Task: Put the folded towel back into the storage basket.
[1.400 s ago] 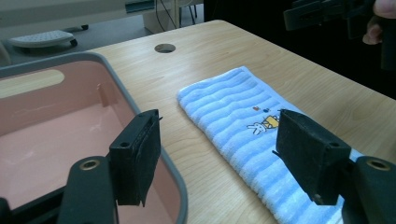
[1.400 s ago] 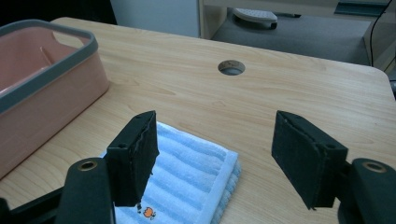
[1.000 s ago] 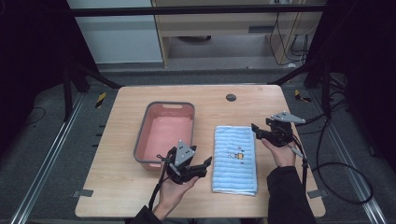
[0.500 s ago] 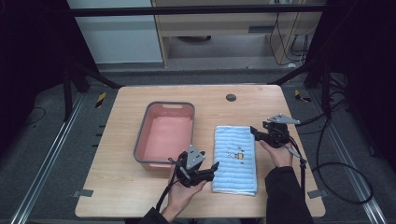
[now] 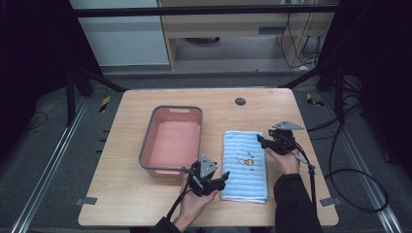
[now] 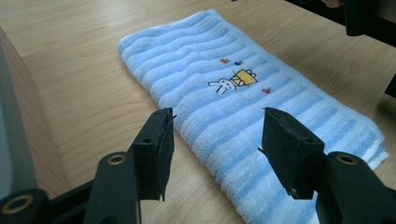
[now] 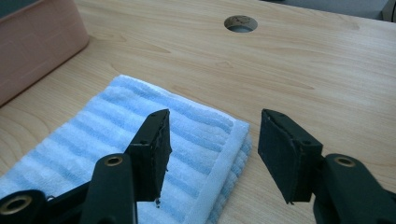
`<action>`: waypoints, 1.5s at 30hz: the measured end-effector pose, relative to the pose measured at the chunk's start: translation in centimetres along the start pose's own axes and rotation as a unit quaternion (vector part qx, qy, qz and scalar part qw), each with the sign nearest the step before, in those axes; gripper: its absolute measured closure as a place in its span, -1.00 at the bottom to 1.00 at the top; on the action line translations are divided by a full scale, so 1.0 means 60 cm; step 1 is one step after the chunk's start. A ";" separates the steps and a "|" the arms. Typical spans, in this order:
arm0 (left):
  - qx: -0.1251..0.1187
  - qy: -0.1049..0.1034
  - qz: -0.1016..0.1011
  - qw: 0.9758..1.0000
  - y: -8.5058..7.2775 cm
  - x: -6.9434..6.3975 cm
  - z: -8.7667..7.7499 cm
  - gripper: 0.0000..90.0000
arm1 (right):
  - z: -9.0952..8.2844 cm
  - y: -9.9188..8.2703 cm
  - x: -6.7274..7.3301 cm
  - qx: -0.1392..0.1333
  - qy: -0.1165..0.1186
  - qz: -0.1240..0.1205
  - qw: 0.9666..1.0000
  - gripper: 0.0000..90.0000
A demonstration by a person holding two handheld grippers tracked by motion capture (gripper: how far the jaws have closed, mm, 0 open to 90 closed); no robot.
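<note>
A folded light-blue striped towel [image 5: 245,165] with a small rabbit print lies on the wooden table, right of a pink bin [image 5: 172,138]. My left gripper [image 5: 224,175] hovers at the towel's near left corner; in the left gripper view [image 6: 215,133] its jaws have been closing and still stand apart over the towel's [image 6: 243,107] long edge, pressing nothing. My right gripper [image 5: 260,141] sits at the towel's far right edge. In the right gripper view [image 7: 212,140] its jaws have also been closing and straddle the towel's [image 7: 140,140] far corner without touching it.
The pink bin with a grey rim [image 5: 145,145] stands left of the towel, its wall [image 7: 32,37] at the upper left of the right gripper view. A round cable hole [image 5: 240,101] lies at the table's back. Cables trail off the right edge.
Both grippers have sunk toward the towel. The left one moved right, up to the towel's near corner; the right one dropped slightly at the far edge. Both pairs of jaws have narrowed.
</note>
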State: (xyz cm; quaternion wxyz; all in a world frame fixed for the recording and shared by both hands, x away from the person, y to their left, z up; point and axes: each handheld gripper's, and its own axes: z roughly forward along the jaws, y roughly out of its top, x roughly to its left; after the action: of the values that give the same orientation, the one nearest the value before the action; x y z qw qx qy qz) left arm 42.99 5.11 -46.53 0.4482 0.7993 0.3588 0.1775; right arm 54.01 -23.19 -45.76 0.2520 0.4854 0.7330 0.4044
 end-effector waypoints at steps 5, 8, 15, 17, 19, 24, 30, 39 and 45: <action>0.011 0.001 0.000 1.000 -0.010 -0.001 0.010 0.00 | 0.008 -0.010 -0.005 0.006 -0.014 0.007 1.000 0.03; 0.018 0.002 -0.002 1.000 -0.016 -0.003 0.017 0.01 | 0.015 -0.017 -0.008 0.017 -0.015 0.011 1.000 0.06; 0.032 0.006 -0.003 0.999 -0.025 -0.008 0.032 0.07 | 0.025 -0.024 -0.007 0.029 -0.011 0.011 0.999 0.12; 0.035 0.010 -0.004 0.999 -0.026 -0.009 0.035 0.08 | 0.028 -0.026 -0.007 0.033 -0.009 0.009 0.999 0.13; 0.040 0.011 -0.004 0.999 -0.029 -0.010 0.037 0.10 | 0.030 -0.028 -0.007 0.037 -0.007 0.014 0.999 0.14; 0.051 0.012 -0.006 0.999 -0.036 -0.010 0.043 0.14 | 0.037 -0.034 -0.007 0.049 -0.005 0.018 0.999 0.17; 0.061 0.014 -0.009 0.998 -0.041 -0.013 0.051 0.18 | 0.046 -0.039 -0.004 0.066 0.000 0.017 0.998 0.20; 0.066 0.012 -0.023 0.997 -0.043 -0.014 0.057 0.27 | 0.054 -0.046 -0.006 0.083 0.004 0.019 0.996 0.29; 0.067 0.012 -0.026 0.997 -0.043 -0.017 0.058 0.40 | 0.055 -0.048 -0.005 0.088 0.016 0.038 0.995 0.45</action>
State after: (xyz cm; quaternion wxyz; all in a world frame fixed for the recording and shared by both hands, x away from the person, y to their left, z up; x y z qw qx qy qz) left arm 43.30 3.19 -50.53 0.3934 0.8159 0.3959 0.1506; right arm 55.19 -22.91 -50.02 0.1812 0.5268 0.7504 0.3557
